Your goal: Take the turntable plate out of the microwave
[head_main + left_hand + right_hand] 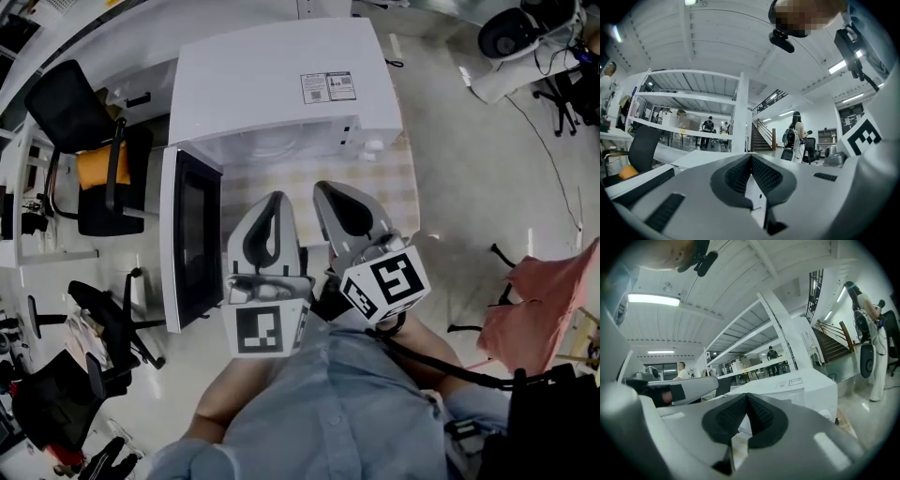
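Note:
The white microwave (281, 84) stands on a checked tablecloth (384, 183), its dark-windowed door (192, 239) swung open to the left. In the cavity mouth a pale round shape (281, 147) shows faintly; I cannot tell for sure that it is the turntable plate. My left gripper (272, 200) and right gripper (326, 187) are held side by side just in front of the opening, both pointing level at it. Each one's ribbed pads meet at the tips with nothing between them, in the left gripper view (751, 157) and the right gripper view (746, 397). The microwave (801, 385) lies ahead in the right gripper view.
A black office chair with an orange cushion (94, 159) stands left of the open door, with more chairs (103, 319) nearer. A pink cloth (539, 314) hangs at the right. White desks (84, 56) run behind. People (797, 133) stand by a far staircase.

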{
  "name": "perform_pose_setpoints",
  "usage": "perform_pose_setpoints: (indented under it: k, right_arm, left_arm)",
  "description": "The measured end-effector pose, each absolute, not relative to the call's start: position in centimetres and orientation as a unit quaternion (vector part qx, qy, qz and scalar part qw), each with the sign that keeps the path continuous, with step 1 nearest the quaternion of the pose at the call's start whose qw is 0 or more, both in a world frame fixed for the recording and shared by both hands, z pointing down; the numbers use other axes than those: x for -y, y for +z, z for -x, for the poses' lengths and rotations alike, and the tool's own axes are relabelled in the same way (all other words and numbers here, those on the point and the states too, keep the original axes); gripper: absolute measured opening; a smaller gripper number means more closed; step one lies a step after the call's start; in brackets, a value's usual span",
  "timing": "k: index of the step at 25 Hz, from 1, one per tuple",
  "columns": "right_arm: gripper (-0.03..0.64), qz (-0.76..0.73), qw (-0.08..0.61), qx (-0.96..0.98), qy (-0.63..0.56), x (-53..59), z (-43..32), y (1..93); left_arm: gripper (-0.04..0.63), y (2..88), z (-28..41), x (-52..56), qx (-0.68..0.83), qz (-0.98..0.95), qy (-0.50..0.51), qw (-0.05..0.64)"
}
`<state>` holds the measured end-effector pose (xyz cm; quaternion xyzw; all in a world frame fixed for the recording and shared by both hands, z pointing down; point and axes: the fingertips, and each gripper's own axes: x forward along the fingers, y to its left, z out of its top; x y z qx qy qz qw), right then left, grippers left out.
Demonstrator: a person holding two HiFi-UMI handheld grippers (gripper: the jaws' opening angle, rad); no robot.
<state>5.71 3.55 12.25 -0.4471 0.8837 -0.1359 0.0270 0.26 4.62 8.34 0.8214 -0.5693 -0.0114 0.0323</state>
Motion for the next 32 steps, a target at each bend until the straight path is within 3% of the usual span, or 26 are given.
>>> perform_pose_setpoints:
  k: [5,11,32]
  right_arm:
    - [-0.002,0.451,0.021,-0.881,-0.145,-1.3,-4.8,16.2]
    - [-0.002,0.446,0.013,-0.882,-0.149,0.8,-3.9,20.5]
    - [-0.002,0.453,-0.004,-0.869,-0.202,6.4,-1.4,33.8]
  left_arm:
    - [0.008,12.5,0.8,-2.4,0.568,-0.822,-0.015,0.043]
    - [0.008,17.2,1.1,0.2,0.565,-0.825,-0.013,-0.012]
    - [0.008,28.0,7.0,7.8,0.615,-0.788,-0.017,-0.018]
